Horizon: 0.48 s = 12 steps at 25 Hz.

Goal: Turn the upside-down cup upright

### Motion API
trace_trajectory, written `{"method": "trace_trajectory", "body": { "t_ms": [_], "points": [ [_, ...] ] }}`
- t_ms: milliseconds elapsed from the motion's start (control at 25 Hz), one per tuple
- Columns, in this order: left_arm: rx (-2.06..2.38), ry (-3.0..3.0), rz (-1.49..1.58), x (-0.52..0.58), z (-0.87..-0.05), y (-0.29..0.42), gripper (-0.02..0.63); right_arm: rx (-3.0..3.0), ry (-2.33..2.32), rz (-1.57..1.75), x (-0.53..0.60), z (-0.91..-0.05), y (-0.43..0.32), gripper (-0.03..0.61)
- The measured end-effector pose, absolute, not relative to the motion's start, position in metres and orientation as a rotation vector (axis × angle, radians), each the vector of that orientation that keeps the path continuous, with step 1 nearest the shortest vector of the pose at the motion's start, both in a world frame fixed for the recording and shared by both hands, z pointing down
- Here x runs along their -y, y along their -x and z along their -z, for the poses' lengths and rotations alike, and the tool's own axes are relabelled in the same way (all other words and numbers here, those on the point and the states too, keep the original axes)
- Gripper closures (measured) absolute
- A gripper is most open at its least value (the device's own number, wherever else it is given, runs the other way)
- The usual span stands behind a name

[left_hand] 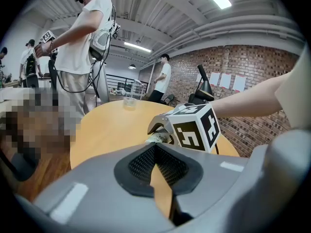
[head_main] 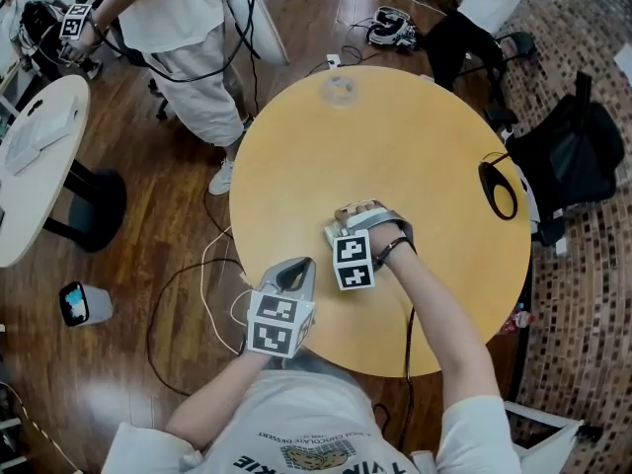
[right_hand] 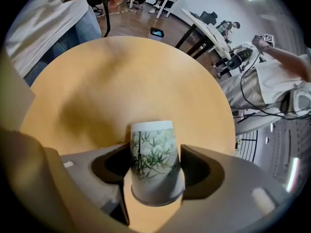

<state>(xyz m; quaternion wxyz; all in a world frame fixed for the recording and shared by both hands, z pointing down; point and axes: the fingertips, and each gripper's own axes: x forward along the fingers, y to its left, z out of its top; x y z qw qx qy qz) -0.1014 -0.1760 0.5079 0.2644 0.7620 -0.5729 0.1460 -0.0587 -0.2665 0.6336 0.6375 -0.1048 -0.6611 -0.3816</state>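
A loft-like lab: brick wall [left_hand: 252, 64], wooden floor [head_main: 158, 225], trailing cables [head_main: 202, 275], white desk [head_main: 39, 166], another rigged-up person [head_main: 178, 18].

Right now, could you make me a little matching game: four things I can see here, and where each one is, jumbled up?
Things:
1. paper cup
2. clear cup
3. black loop
4. left tongs

Places:
A. far edge of the table
B. held between the right tongs
C. near edge of the table, holding nothing
D. right-hand edge of the table

Pairs: 1-B, 2-A, 3-D, 4-C.
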Motion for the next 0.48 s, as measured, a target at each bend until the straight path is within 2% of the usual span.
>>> {"method": "trace_trajectory", "body": {
  "t_ms": [240, 480],
  "points": [
    [1.538, -2.078, -0.391, 0.177, -0.505, 0.101, 0.611, 1.629, 0.112, 0.799, 0.266, -0.622, 0.065, 0.273],
    [1.475, -2.127, -0.405, 0.18, -0.505, 0.086, 0.612, 1.964, -0.233, 0.458, 0.259, -0.586, 0.062, 0.273]
  ]
}}
